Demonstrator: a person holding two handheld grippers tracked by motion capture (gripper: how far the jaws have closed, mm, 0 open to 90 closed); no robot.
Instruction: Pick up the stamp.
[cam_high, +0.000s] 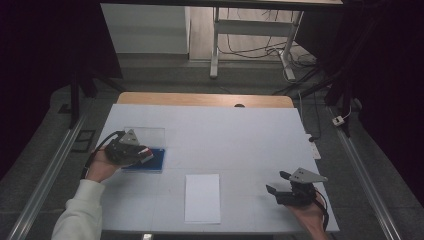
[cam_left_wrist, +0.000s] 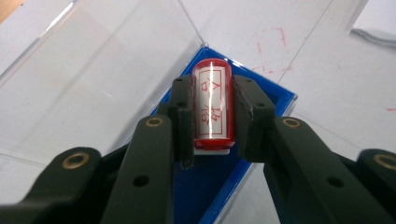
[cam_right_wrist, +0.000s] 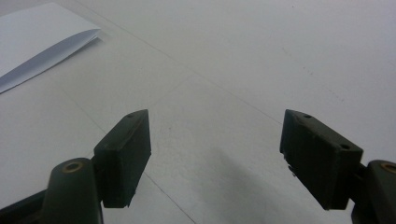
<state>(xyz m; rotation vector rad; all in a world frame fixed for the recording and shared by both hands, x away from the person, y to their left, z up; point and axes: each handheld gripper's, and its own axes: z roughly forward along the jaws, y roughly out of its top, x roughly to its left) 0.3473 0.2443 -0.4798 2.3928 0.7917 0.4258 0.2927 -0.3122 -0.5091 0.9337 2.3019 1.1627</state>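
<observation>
The left gripper (cam_left_wrist: 212, 116) clamps a red stamp (cam_left_wrist: 213, 103) over the blue case (cam_left_wrist: 275, 91); the high view adds the right gripper (cam_high: 280, 182), jaws wide, holding nothing.

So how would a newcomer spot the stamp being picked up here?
Start at the white table and find the blue tray with a clear lid near its left edge. The left tongs grip the stamp over it: a red-capped cylinder with red characters.

White-topped table (cam_high: 240, 135) with a wooden strip along its far edge. Lying on it: a blue tray (cam_high: 156, 161) with a clear lid at left, a white paper sheet (cam_high: 202, 197) near the front middle.
</observation>
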